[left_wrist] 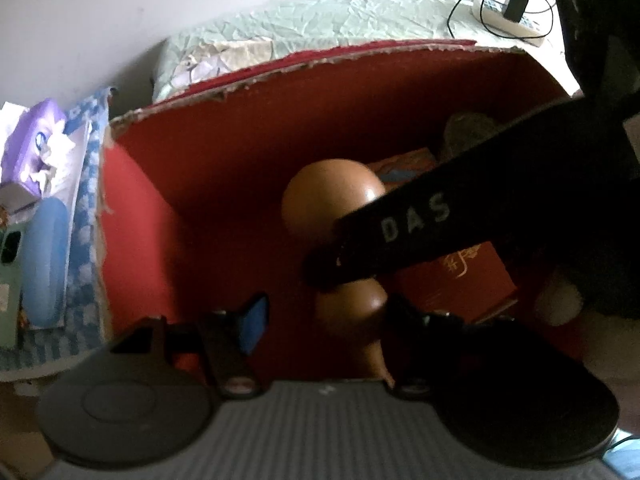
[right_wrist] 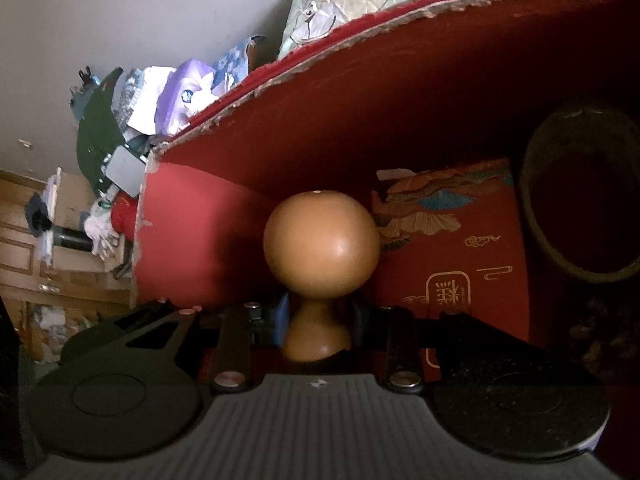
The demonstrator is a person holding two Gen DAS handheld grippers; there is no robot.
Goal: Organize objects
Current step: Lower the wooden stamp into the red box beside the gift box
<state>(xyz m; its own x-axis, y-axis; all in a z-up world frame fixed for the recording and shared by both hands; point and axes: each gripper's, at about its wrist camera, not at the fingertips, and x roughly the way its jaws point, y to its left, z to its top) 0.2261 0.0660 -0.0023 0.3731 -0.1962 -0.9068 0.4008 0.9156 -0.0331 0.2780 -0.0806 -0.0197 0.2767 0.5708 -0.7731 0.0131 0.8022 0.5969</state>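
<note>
Evidently hard, smooth, light: gourd (right_wrist: 321,236) pinched at its narrow waist by right tongs (right_wrist: 318,320), inside red box (right_wrist: 240,216), near its left wall. Slippery there, so best gripped snugly. Left tongs (left_wrist: 320,316) spread wide, clasping nothing.

My left gripper (left_wrist: 320,312) and right gripper (right_wrist: 318,316) look alike: black arms, round black discs, ribbed grey bases, blue pads, silver screws; white "DAS" lettering.
</note>
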